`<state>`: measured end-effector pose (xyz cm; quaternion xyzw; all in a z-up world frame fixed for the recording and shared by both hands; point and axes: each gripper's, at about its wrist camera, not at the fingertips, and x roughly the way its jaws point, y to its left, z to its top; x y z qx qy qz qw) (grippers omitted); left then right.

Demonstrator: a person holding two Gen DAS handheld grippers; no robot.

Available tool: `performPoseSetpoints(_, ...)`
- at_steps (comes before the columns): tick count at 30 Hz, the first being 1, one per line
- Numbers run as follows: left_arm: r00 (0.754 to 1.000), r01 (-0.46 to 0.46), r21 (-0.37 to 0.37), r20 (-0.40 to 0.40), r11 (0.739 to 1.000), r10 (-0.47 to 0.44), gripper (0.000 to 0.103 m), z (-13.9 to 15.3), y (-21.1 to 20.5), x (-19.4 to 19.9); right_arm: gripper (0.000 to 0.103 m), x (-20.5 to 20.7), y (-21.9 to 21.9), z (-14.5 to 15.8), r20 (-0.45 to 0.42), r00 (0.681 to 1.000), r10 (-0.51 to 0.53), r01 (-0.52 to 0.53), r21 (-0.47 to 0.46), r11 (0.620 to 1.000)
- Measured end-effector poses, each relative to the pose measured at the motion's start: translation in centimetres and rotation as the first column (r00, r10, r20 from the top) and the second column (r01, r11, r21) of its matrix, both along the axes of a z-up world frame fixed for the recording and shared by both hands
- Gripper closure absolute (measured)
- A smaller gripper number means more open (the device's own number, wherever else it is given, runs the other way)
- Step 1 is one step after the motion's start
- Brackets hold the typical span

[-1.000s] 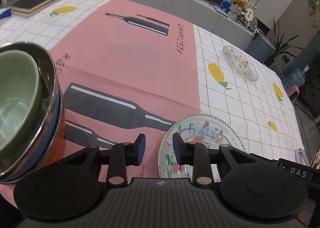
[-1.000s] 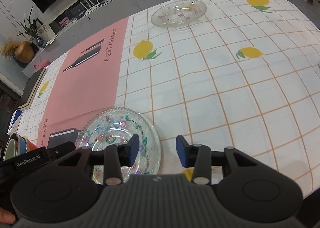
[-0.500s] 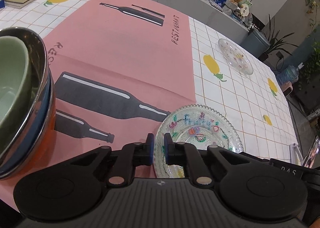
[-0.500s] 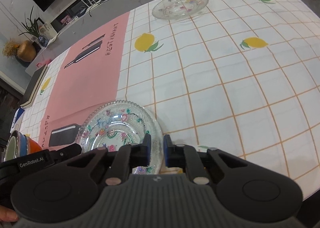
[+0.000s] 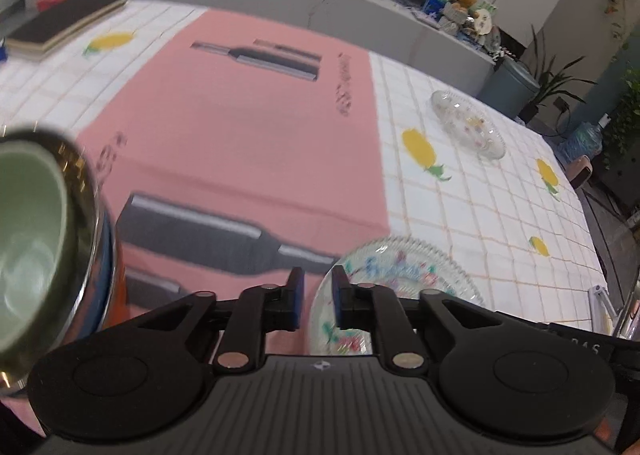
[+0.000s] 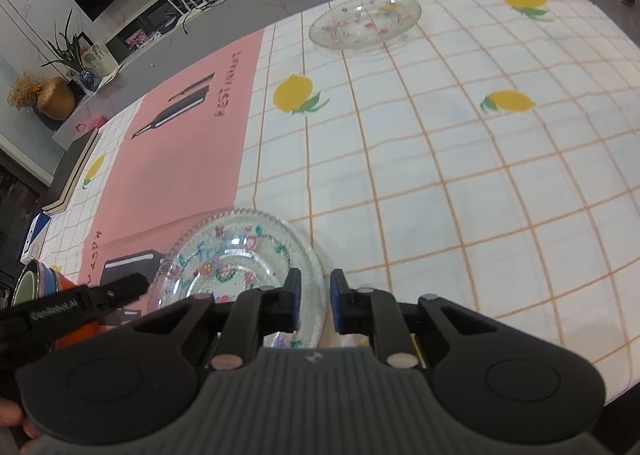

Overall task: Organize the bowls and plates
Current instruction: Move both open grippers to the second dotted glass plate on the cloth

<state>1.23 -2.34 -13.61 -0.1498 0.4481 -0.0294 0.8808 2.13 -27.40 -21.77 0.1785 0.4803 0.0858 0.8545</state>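
A clear glass plate with a painted flower pattern (image 5: 404, 271) lies at the near edge of the table, also in the right wrist view (image 6: 236, 255). My left gripper (image 5: 318, 299) is open and empty, just left of that plate's rim. My right gripper (image 6: 314, 303) is open and empty over the plate's right rim. A stack of bowls, green inside steel, blue and orange (image 5: 36, 231), stands at the near left and shows in the right wrist view (image 6: 40, 283). A second glass plate (image 5: 468, 123) lies far across the table, also in the right wrist view (image 6: 364, 21).
The table carries a white checked cloth with lemons (image 6: 460, 143) and a pink mat printed with bottles (image 5: 248, 127). A stack of dark books (image 5: 60, 23) lies at the far left. A grey counter (image 5: 320, 3) runs behind the table.
Both grippers closed to a narrow gap half a second ago and have opened again part way. Both views are a little blurred from motion.
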Motion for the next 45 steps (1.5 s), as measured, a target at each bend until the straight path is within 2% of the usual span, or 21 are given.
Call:
performPoseSetpoints(6,0.996,0.065,0.004,0.052,0.998,-0.065,0.082,2.4,-1.8,2.2,0.081,1.5,-1.5,1.2,0.014,1.0,-0.016,0.016,0.003,1.0)
performPoseSetpoints(8,0.995,0.069,-0.005,0.079,0.998,-0.068,0.082,3.2,-2.5,3.2,0.073,2.2,-2.2,1.4,0.011,0.999,-0.033,0.033,0.001,0.999)
performPoseSetpoints(12,0.984,0.122,-0.01,0.129,0.992,-0.12,0.079,4.8,-4.4,5.6,0.07,3.7,-3.9,1.8,0.037,0.997,-0.071,0.071,-0.006,0.997)
performPoseSetpoints(14,0.977,0.153,-0.02,0.153,0.988,-0.148,0.076,5.4,-5.4,6.8,0.055,4.5,-4.5,2.1,0.055,0.995,-0.084,0.085,-0.023,0.996)
performPoseSetpoints(17,0.964,0.181,-0.013,0.2,0.983,-0.174,0.067,5.8,-7.0,8.4,0.05,5.6,-5.4,2.6,0.114,0.988,-0.107,0.112,-0.038,0.993)
performPoseSetpoints(18,0.964,0.175,0.001,0.204,0.985,-0.172,0.063,5.8,-7.5,9.0,0.046,6.0,-5.8,2.7,0.134,0.983,-0.122,0.129,-0.043,0.991)
performPoseSetpoints(19,0.964,0.168,0.01,0.209,0.986,-0.166,0.061,5.7,-7.9,9.6,0.038,6.4,-6.2,2.8,0.16,0.977,-0.14,0.149,-0.045,0.988)
performPoseSetpoints(20,0.964,0.16,0.013,0.214,0.987,-0.16,0.06,5.5,-8.2,10.1,0.035,6.7,-6.6,3.0,0.196,0.968,-0.16,0.173,-0.049,0.984)
performPoseSetpoints(21,0.965,0.157,0.004,0.21,0.988,-0.155,0.054,5.2,-8.4,10.5,0.034,7.0,-7.0,3.1,0.235,0.956,-0.176,0.195,-0.057,0.979)
performPoseSetpoints(23,0.965,0.192,-0.031,0.186,0.981,-0.183,0.046,4.5,-8.9,11.9,0.017,7.5,-7.8,3.3,0.307,0.93,-0.2,0.228,-0.059,0.972)
performPoseSetpoints(26,0.957,0.24,-0.014,0.168,0.971,-0.234,0.045,3.8,-9.9,13.5,0.011,8.6,-8.8,3.3,0.388,0.897,-0.211,0.256,-0.069,0.964)
performPoseSetpoints(28,0.961,0.232,0.011,0.154,0.973,-0.23,0.045,3.3,-10.4,14.5,0.006,10.0,-9.1,3.2,0.395,0.899,-0.188,0.249,-0.108,0.963)
performPoseSetpoints(33,0.967,0.204,-0.009,0.161,0.979,-0.2,0.045,2.3,-10.6,17.5,0.006,13.4,-10.5,2.1,0.373,0.9,-0.227,0.28,-0.093,0.956)
performPoseSetpoints(35,0.962,0.2,0.015,0.185,0.98,-0.199,0.045,2.2,-10.8,18.4,0.006,14.5,-10.7,1.5,0.37,0.897,-0.244,0.303,-0.111,0.946)
performPoseSetpoints(41,0.96,0.22,0.053,0.164,0.974,-0.226,0.045,0.8,-11.4,21.7,0.007,17.5,-11.2,0.1,0.361,0.9,-0.245,0.291,-0.077,0.954)
performPoseSetpoints(45,0.967,0.225,-0.006,0.126,0.974,-0.223,0.047,-1.2,-11.3,23.4,0.018,19.2,-11.5,-1.2,0.32,0.913,-0.252,0.284,-0.059,0.957)
